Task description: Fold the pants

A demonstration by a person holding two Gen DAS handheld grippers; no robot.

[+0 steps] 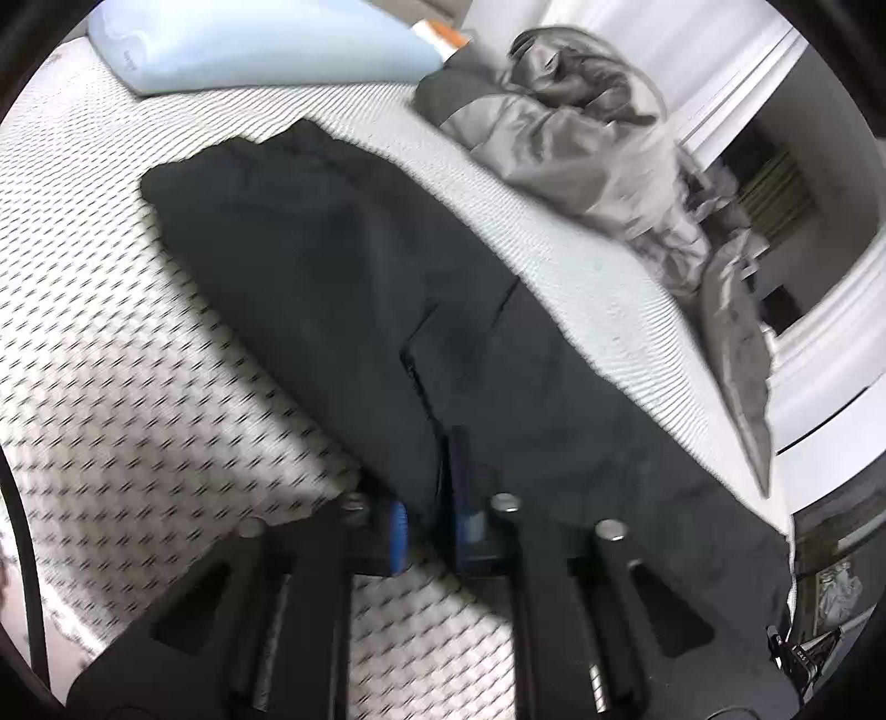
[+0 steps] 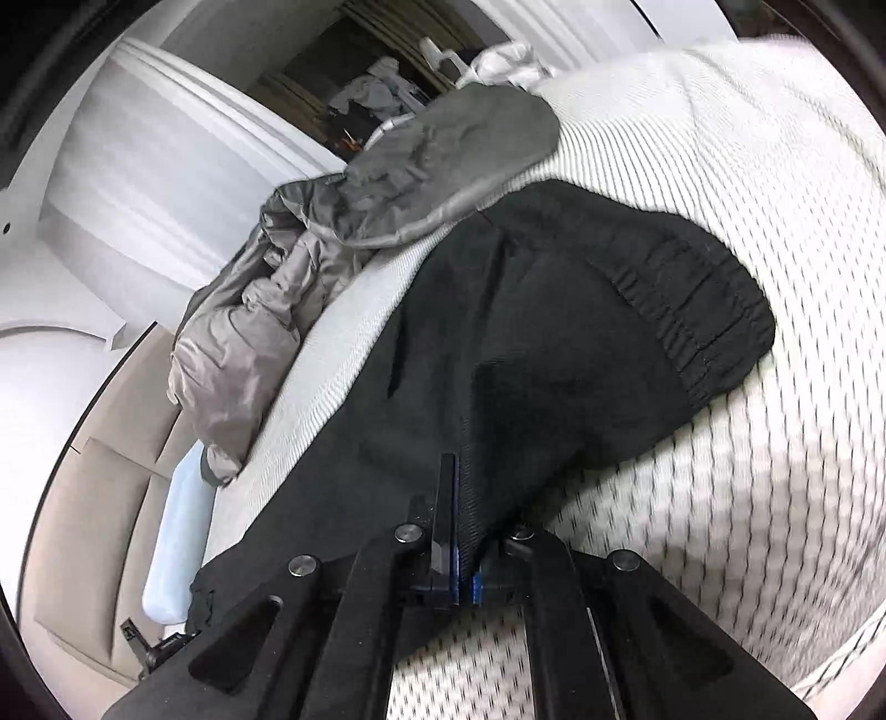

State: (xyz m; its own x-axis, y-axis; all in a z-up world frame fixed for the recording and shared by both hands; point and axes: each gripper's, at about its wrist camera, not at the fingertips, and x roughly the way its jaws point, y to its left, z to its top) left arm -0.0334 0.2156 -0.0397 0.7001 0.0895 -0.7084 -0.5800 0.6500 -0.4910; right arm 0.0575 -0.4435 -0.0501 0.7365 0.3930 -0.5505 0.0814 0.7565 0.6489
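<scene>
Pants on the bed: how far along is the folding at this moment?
Done: the black pants lie long on the white mattress, apparently already doubled leg over leg. In hand: the left gripper and the right gripper each pinch the near edge, the right one near the elastic waistband. Left: the crosswise folds; the pants are still full length.

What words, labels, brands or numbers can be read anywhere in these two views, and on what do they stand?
None can be read.
Pale blue pillow: a small grey mark near its left edge, too blurred to read.
Small dark object at the lower right edge: pale marks, too small to read.
Black pants: no label or print visible.
</scene>
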